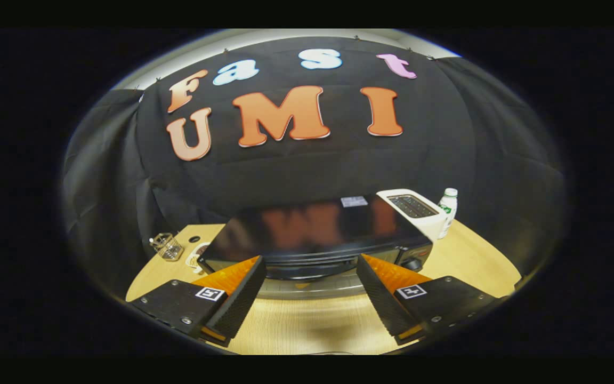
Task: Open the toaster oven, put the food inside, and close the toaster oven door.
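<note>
Well off to the left of the fingers and beyond them, a small clear glass container (167,246) sits on the wooden table (477,261), near its far left corner. Just to the right of it lies a pale flat object (196,257) partly tucked behind the oven's left corner; it is too blurred and hidden to name with confidence, though it may be a plate or mat.

The gripper (312,269) is spread wide, its two fingers well apart with nothing held between them. The left finger (232,298) and the right finger (384,298) angle inward toward the front of the toaster oven (312,229), which stands directly ahead of them and fills the gap between the tips. The tips sit close to the dark bar along the oven's front top edge, one to each side of its middle span, but whether either actually touches it cannot be told from this angle. The oven's glossy black top reflects the wall behind. Its door looks closed.

Beyond the right finger, a white pop-up toaster (416,210) stands against the oven's right rear corner. Just to the right of that is a small white bottle (448,210) with a green label, upright on the table.
</note>
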Demonstrator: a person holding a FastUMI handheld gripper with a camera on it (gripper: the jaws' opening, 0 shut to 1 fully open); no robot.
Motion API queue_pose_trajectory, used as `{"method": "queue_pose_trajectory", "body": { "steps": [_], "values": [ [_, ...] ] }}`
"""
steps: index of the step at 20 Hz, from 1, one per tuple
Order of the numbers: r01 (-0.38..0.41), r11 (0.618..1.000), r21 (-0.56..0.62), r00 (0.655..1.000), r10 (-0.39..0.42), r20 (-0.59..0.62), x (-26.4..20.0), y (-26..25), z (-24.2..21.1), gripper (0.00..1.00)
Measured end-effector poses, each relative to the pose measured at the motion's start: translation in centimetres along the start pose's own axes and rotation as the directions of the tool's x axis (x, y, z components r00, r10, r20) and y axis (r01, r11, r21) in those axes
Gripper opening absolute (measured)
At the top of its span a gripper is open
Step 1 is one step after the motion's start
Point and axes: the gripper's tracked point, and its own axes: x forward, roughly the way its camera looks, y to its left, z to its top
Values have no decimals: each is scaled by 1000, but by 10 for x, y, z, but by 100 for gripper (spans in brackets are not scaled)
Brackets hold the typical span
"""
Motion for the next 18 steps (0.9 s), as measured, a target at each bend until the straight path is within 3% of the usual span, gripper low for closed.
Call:
{"method": "queue_pose_trajectory", "body": {
  "steps": [9, 18],
  "values": [
    [90, 995, -46, 975, -78, 208, -100, -56, 153, 100],
    [161, 987, -20, 932, -145, 331, -189, -107, 207, 100]
  ]
}}
